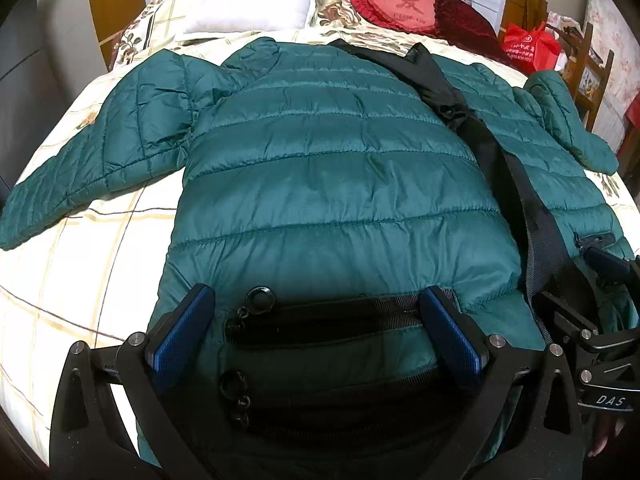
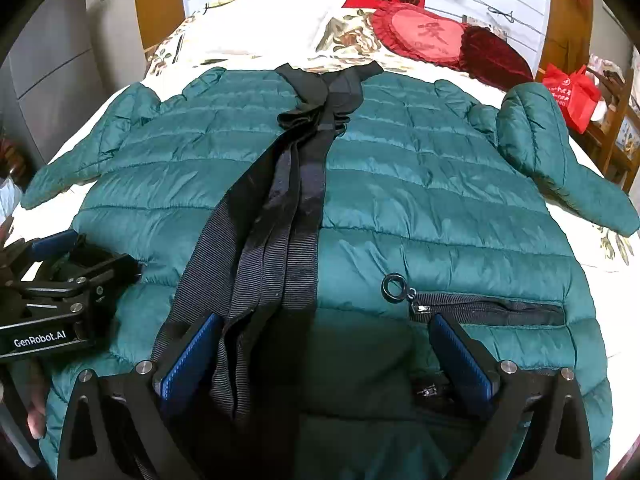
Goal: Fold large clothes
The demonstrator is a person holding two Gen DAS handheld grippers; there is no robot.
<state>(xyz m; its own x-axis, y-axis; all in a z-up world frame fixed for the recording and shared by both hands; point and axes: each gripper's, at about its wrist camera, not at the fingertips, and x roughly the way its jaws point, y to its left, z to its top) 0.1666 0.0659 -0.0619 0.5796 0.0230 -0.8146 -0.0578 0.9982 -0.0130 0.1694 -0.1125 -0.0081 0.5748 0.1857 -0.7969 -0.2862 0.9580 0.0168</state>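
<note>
Fingers (image 1: 182, 332) of both grippers are spread wide at the bottom of the frame, grasping nothing; slippery jacket (image 1: 332, 168) hem may slide out if pinched shallowly.

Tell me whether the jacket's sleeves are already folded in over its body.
No. In the right wrist view both sleeves of the green jacket lie spread outward on the bed.

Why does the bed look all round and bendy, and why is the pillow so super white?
Left wrist view: the fisheye lens curves the bed and darkens the corners; the left gripper casts shadow on the green jacket hem. Right wrist view: same bending; the white pillow is washed out by bright light, and the jacket's shiny fabric shows soft glare.
</note>
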